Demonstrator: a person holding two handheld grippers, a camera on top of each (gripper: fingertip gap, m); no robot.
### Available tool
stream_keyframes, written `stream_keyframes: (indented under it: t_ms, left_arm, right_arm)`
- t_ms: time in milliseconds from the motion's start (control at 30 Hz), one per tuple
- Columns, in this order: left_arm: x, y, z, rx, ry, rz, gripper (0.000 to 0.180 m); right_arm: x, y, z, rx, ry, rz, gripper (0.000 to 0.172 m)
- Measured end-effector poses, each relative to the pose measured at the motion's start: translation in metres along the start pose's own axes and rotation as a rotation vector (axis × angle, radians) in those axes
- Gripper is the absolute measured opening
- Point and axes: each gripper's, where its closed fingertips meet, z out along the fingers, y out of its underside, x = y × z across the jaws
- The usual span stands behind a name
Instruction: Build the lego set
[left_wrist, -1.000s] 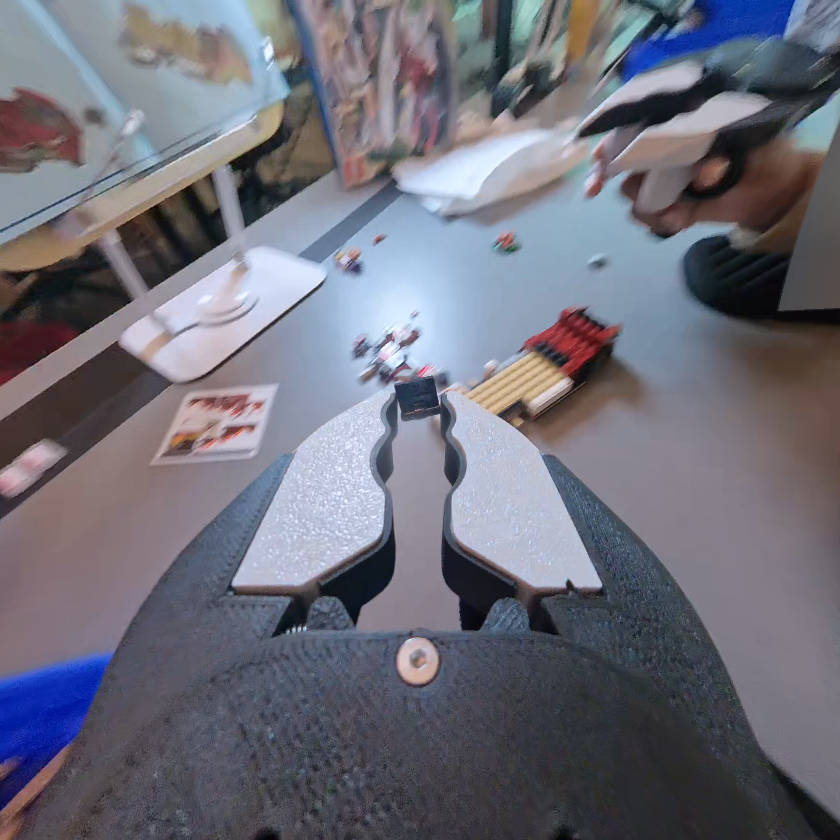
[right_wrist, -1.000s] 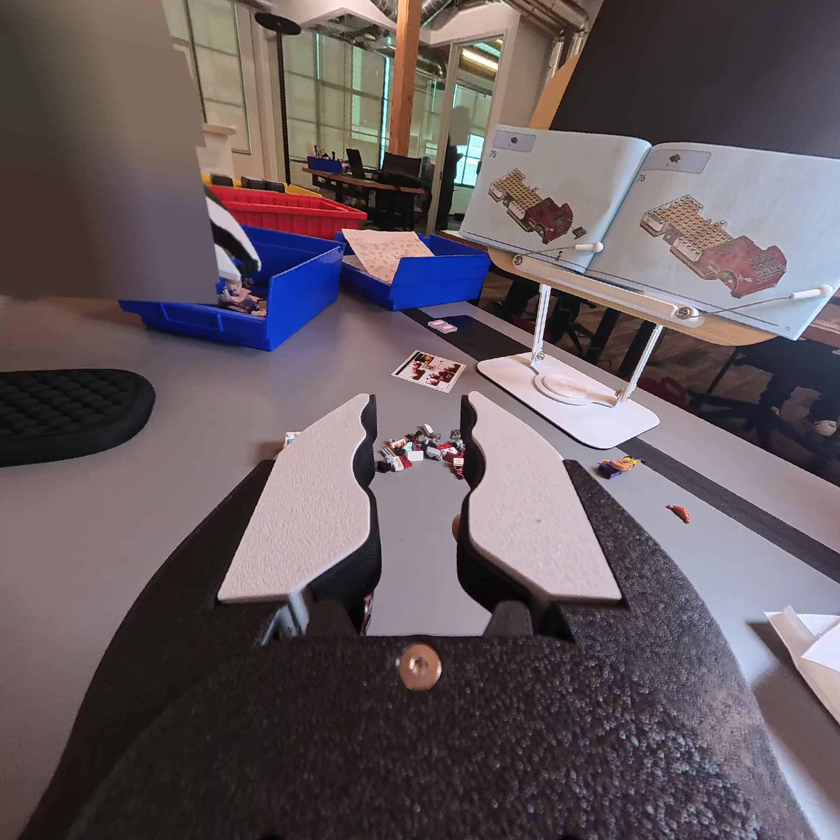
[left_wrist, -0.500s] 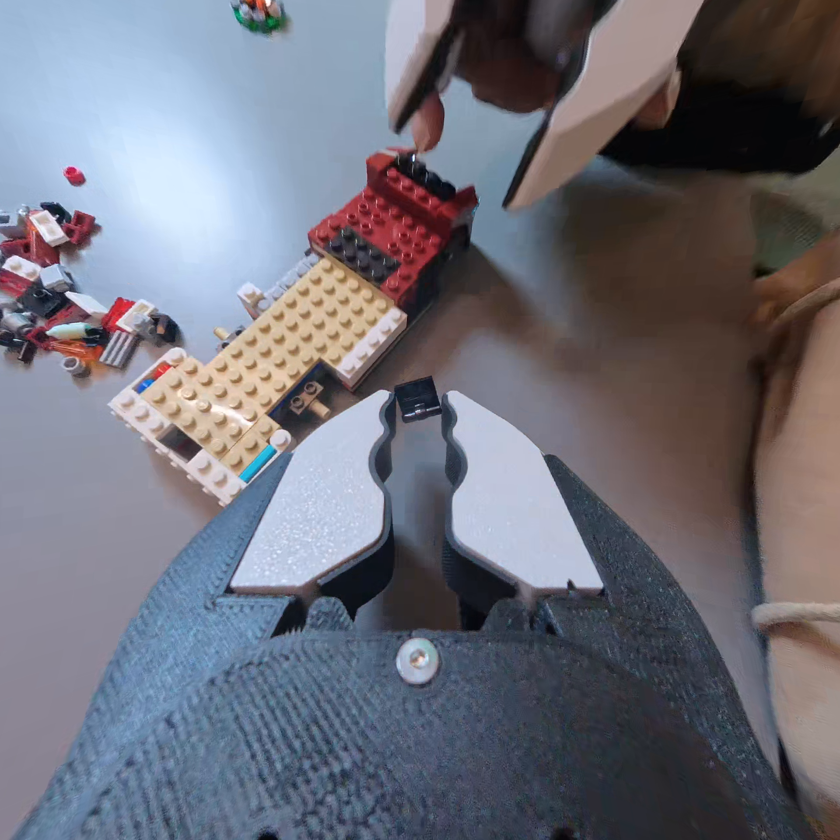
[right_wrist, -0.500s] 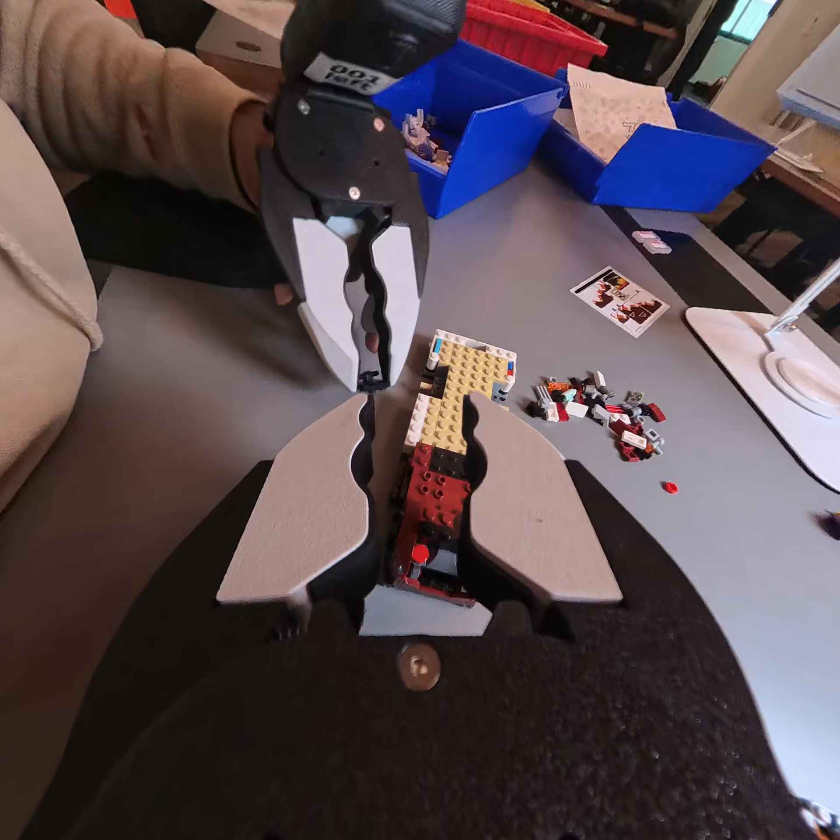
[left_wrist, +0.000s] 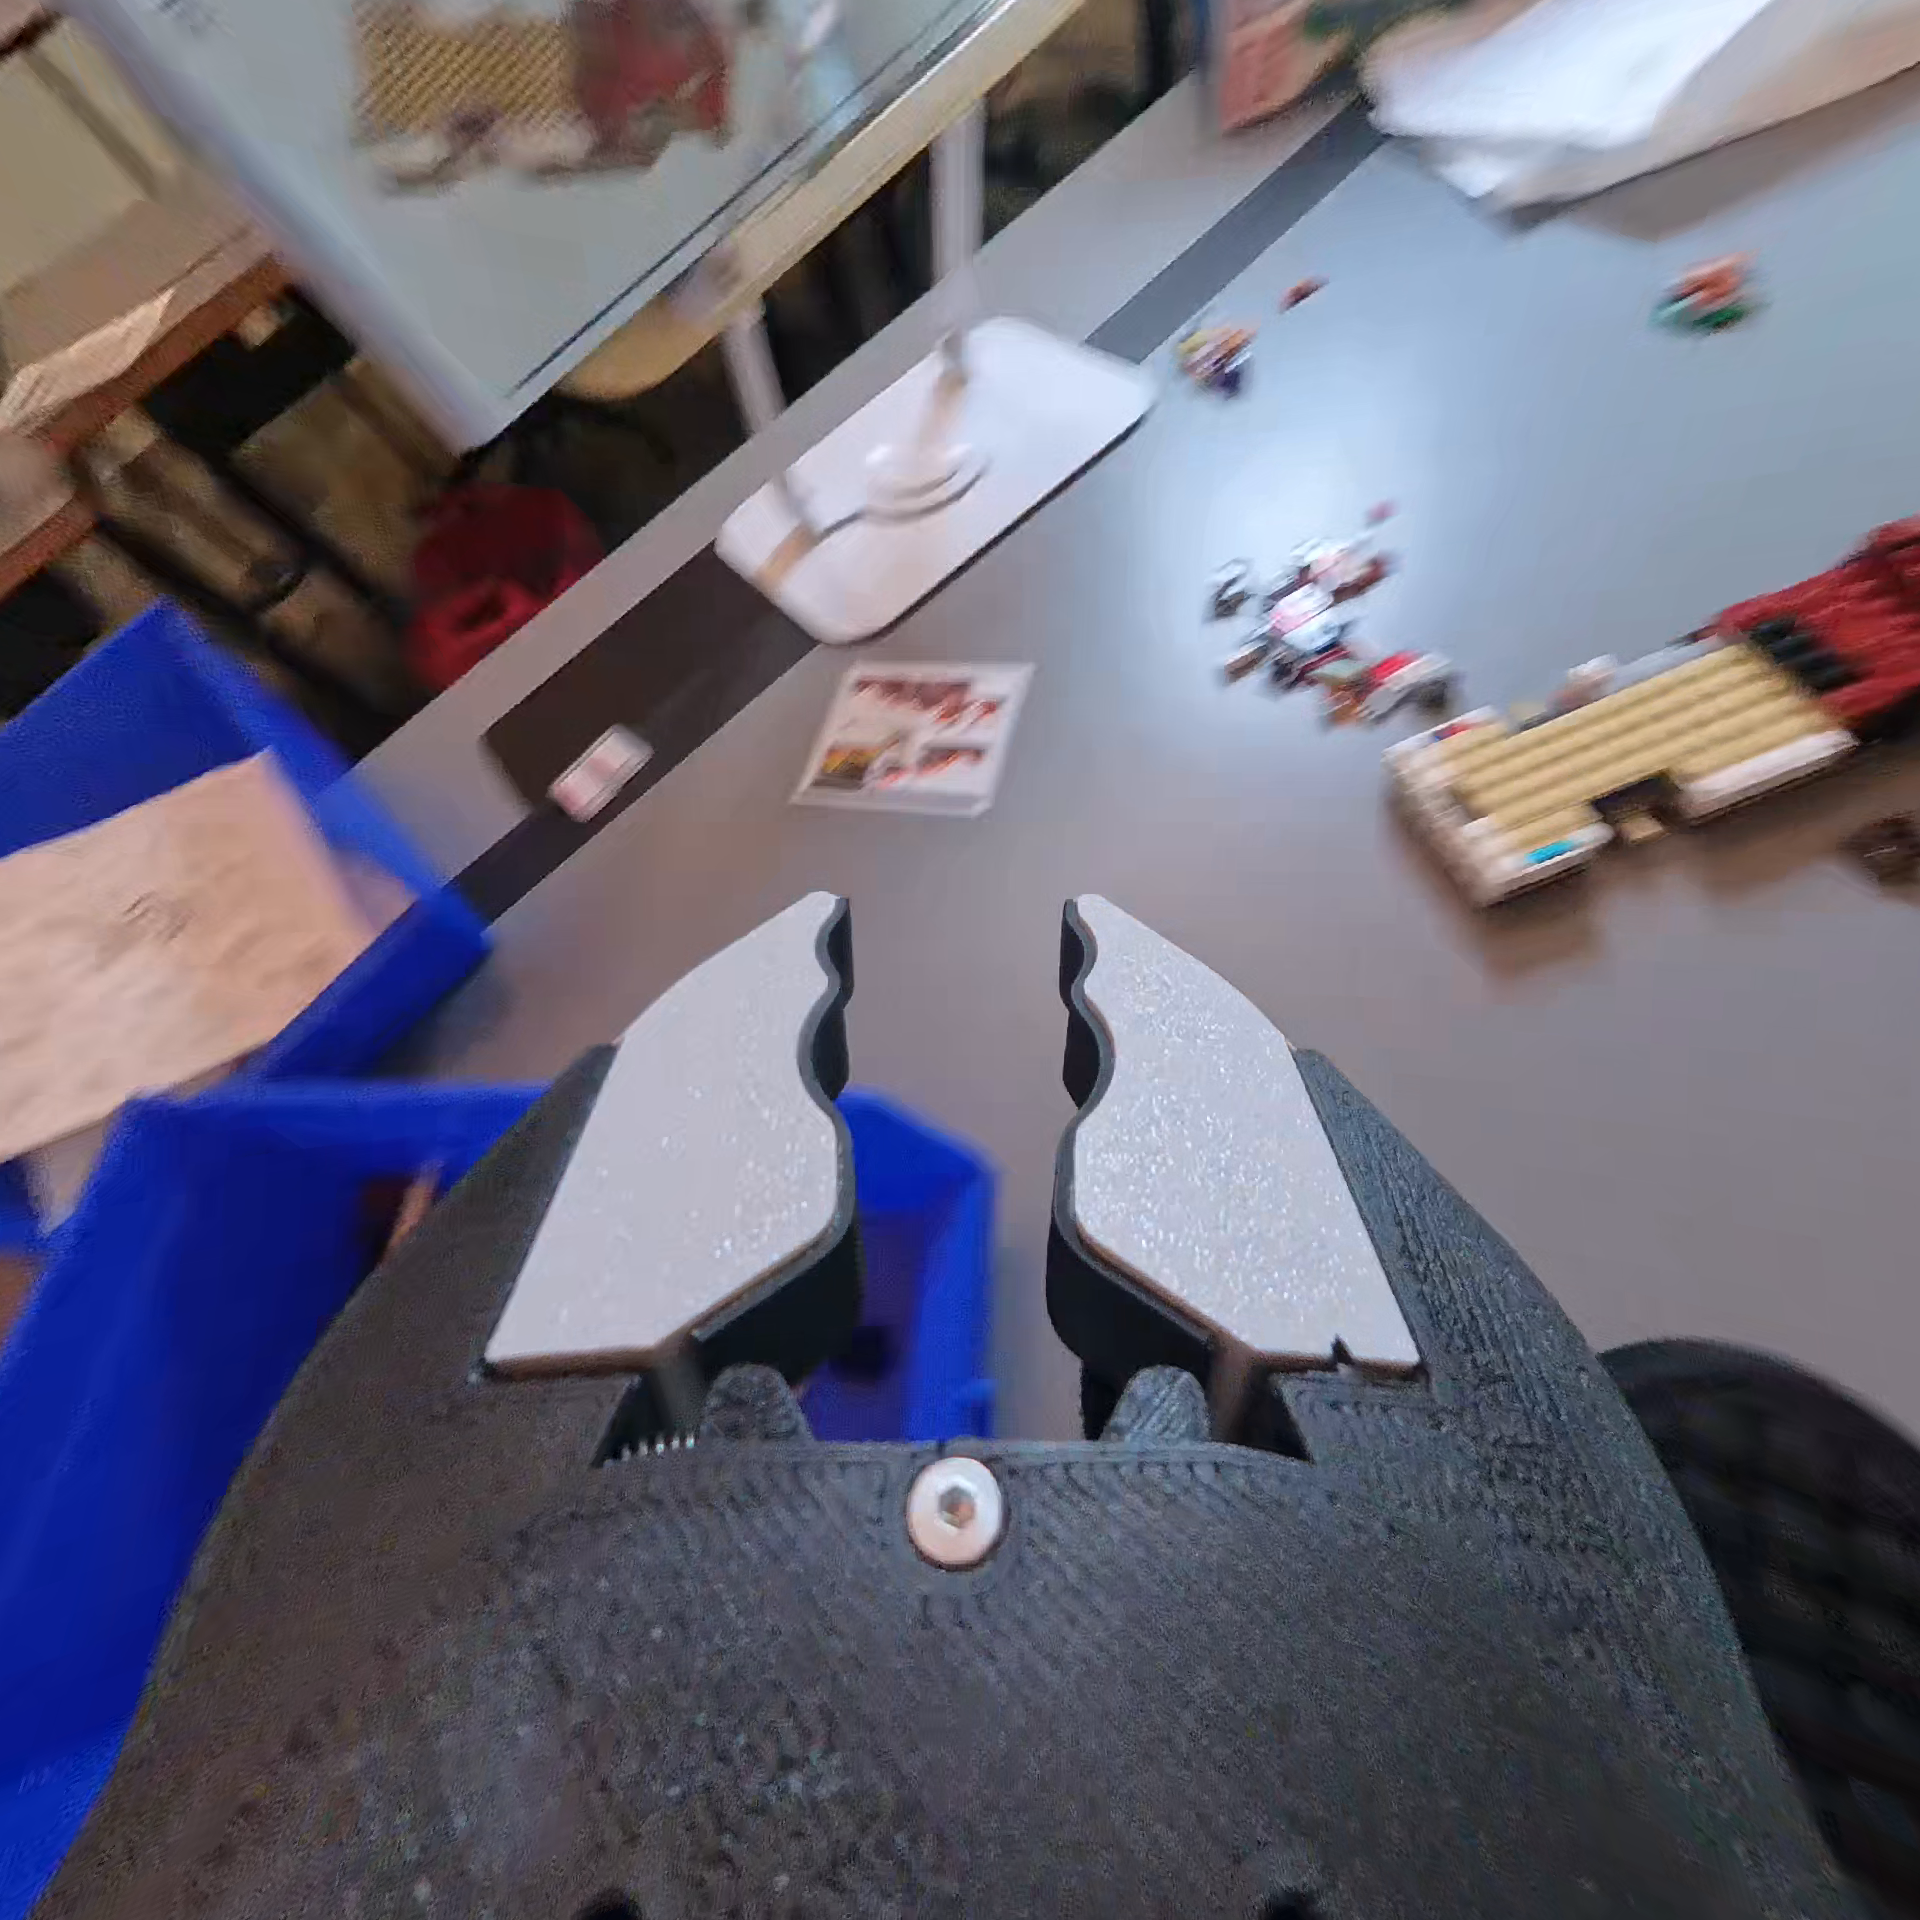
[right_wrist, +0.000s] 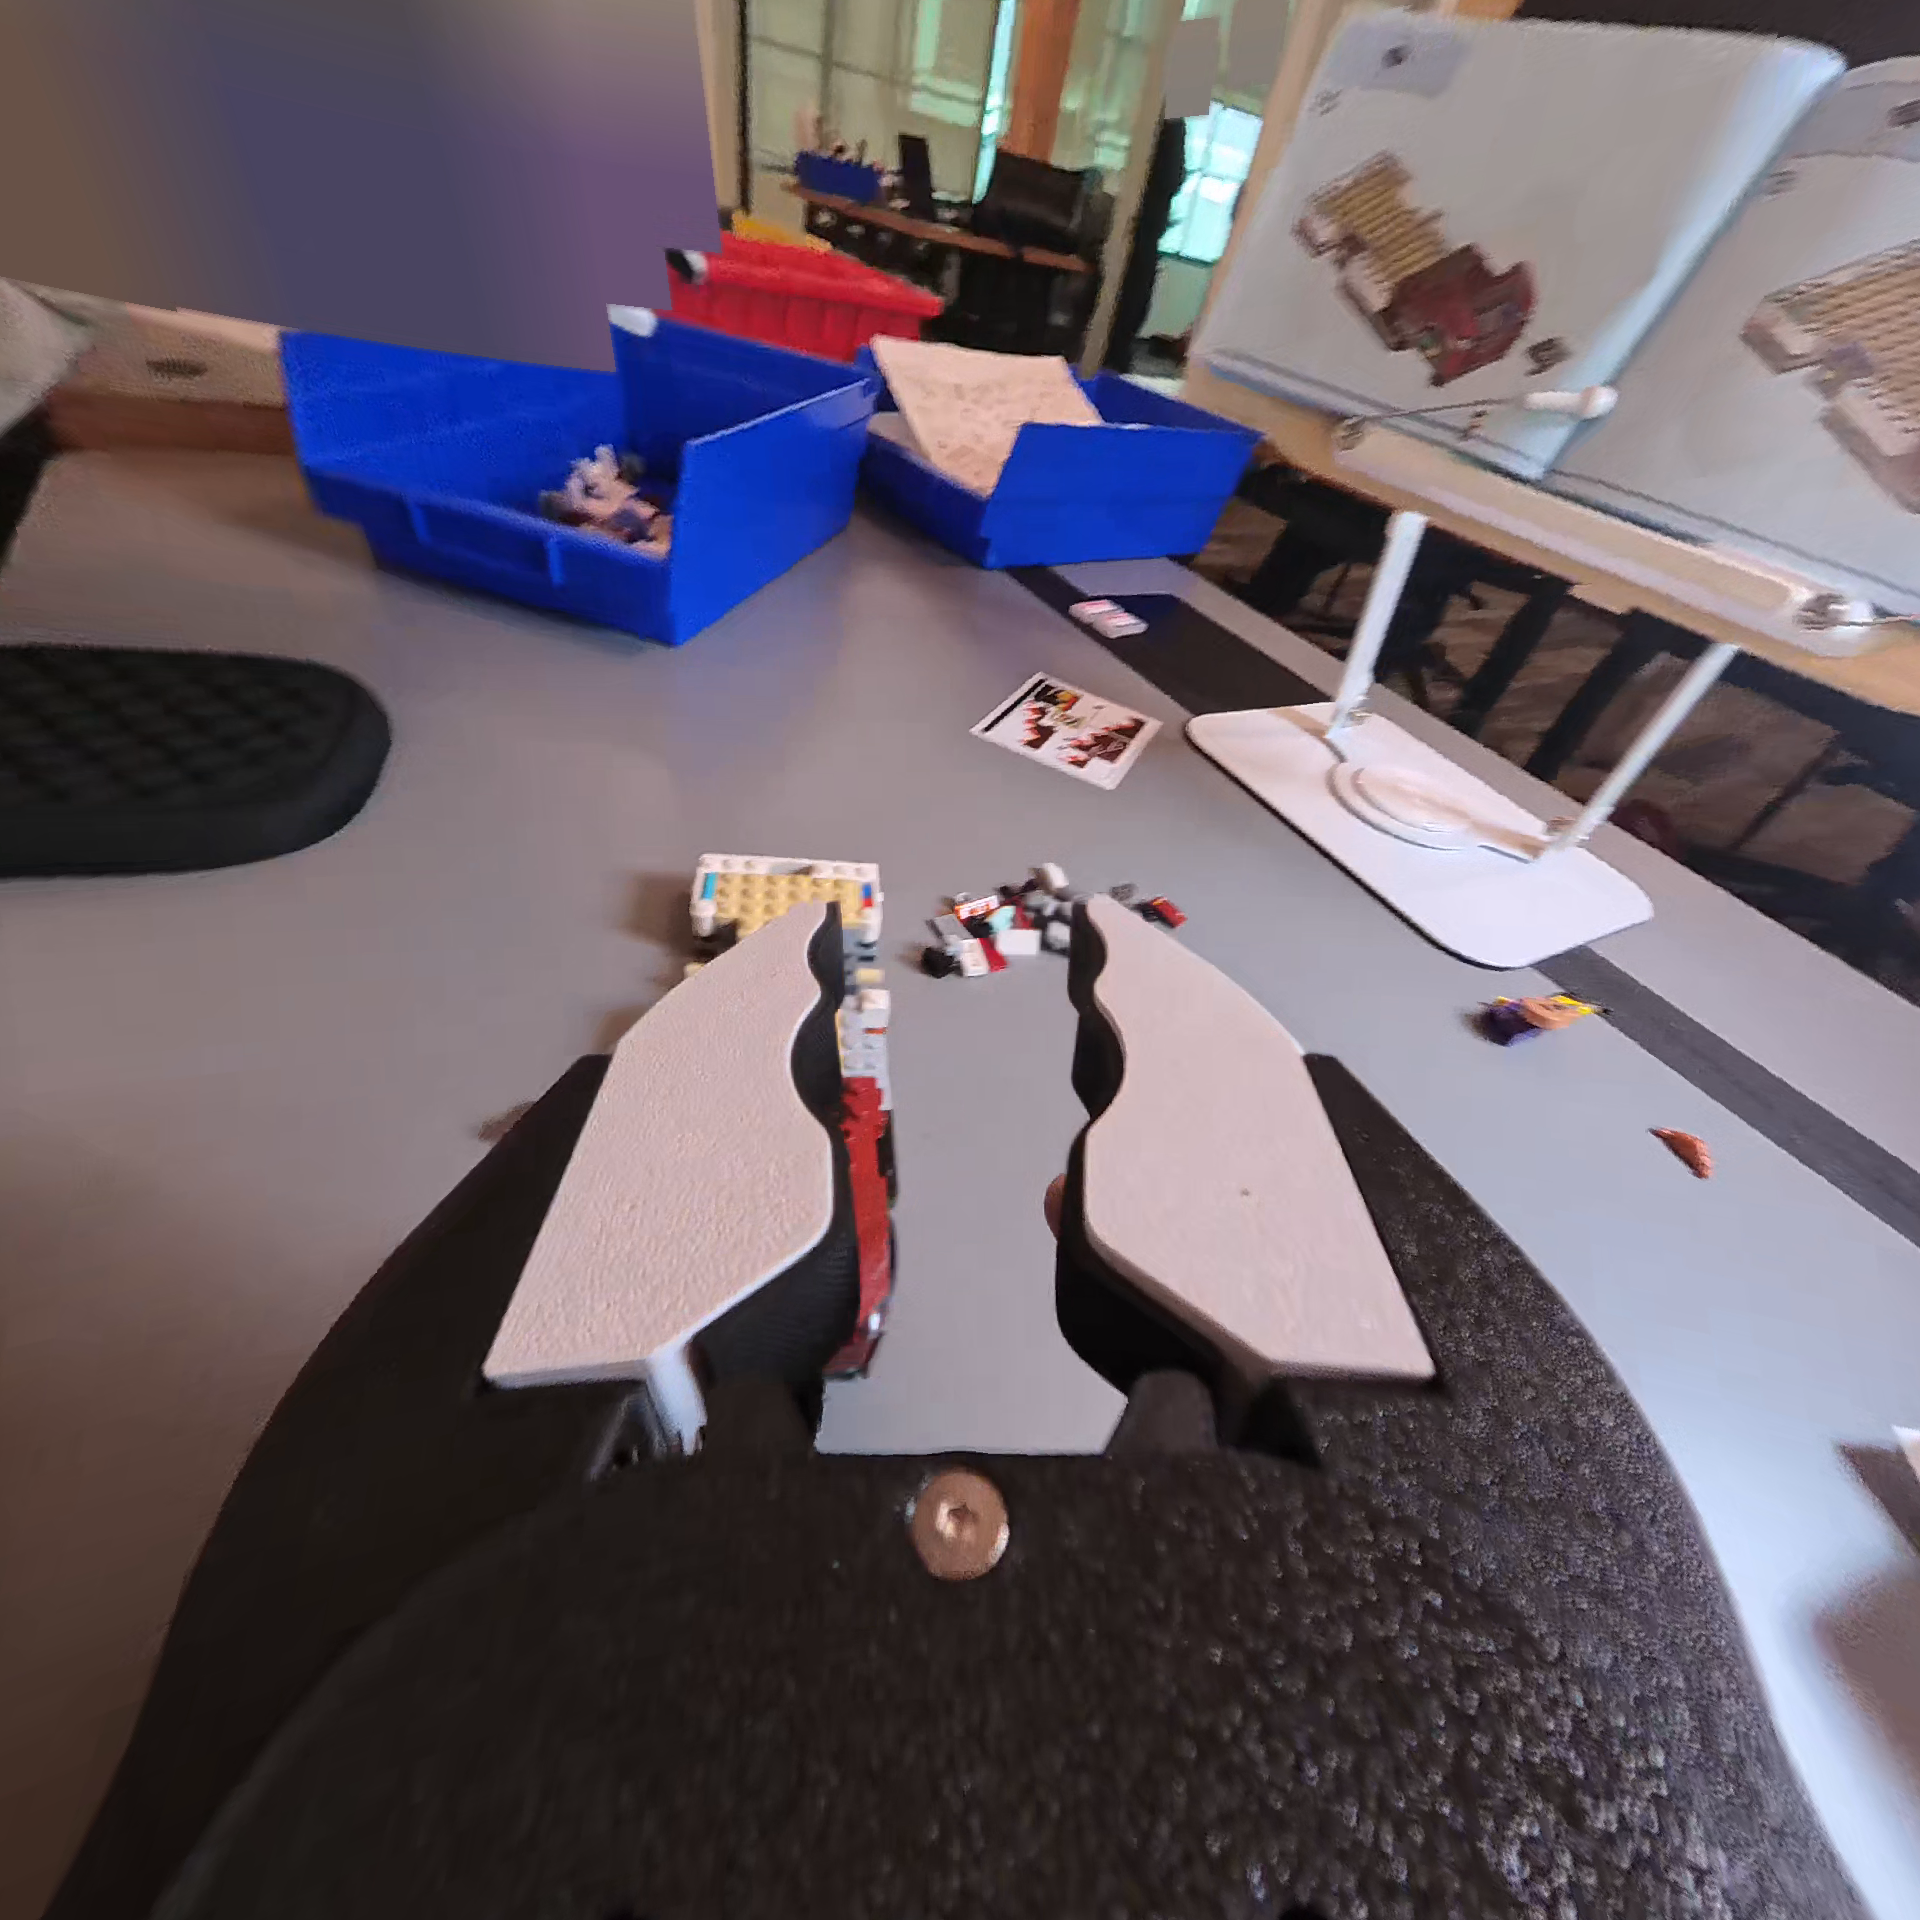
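My left gripper is open and empty, its pads wide apart over bare grey table beside a blue bin. The tan, white and dark red brick model lies on the table far to its right, with a pile of loose small bricks behind it. My right gripper is open. The same model lies on the table under its left finger, with a clear gap to the right pad. The loose bricks lie just past the fingertips.
Two blue bins and a red bin stand at the back. A white book stand holds an open instruction book. A sticker sheet, a black pad and a purple piece lie on the table. About 30 centimetres separates my left fingertips from my right.
My left gripper held a small black piece above the model; it has opened, the piece is gone from its pads, and it has swung left toward the blue bins. My right gripper tilted up and opened slightly.
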Motion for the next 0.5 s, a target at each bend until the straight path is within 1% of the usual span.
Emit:
stream_keyframes:
  t_ms: [33, 100, 133, 200, 233, 300, 333, 433, 467, 500]
  left_arm:
    - [-0.027, 0.014, -0.008, -0.07, -0.055, -0.01, 0.039]
    - [-0.067, 0.048, -0.018, -0.231, -0.103, -0.013, 0.039]
    - [-0.082, 0.066, -0.021, -0.314, -0.112, -0.016, 0.039]
    - [-0.098, 0.1, -0.022, -0.458, -0.064, -0.028, 0.038]
    - [-0.101, 0.114, -0.02, -0.51, -0.029, -0.034, 0.037]
    - [-0.093, 0.14, -0.014, -0.61, 0.097, -0.053, 0.036]
    - [-0.091, 0.149, -0.009, -0.634, 0.13, -0.043, 0.035]
    - [-0.075, 0.171, 0.006, -0.7, 0.258, -0.028, 0.036]
    - [-0.068, 0.174, 0.01, -0.699, 0.305, 0.001, 0.035]
    - [-0.062, 0.176, 0.014, -0.697, 0.344, 0.04, 0.03]
  right_arm:
    - [0.01, -0.003, -0.003, 0.018, 0.05, 0.011, 0.043]
    - [0.03, -0.007, -0.011, 0.052, 0.158, 0.019, 0.046]
    - [0.041, -0.009, -0.015, 0.067, 0.22, 0.019, 0.049]
    - [0.063, -0.012, -0.026, 0.095, 0.343, 0.026, 0.054]
    - [0.073, -0.013, -0.032, 0.107, 0.401, 0.034, 0.056]
    - [0.091, -0.014, -0.043, 0.128, 0.508, 0.052, 0.061]
    - [0.099, -0.014, -0.048, 0.134, 0.55, 0.059, 0.064]
    - [0.117, -0.011, -0.06, 0.124, 0.656, 0.06, 0.072]
    - [0.121, -0.009, -0.062, 0.119, 0.679, 0.063, 0.073]
    - [0.124, -0.006, -0.064, 0.114, 0.693, 0.073, 0.073]
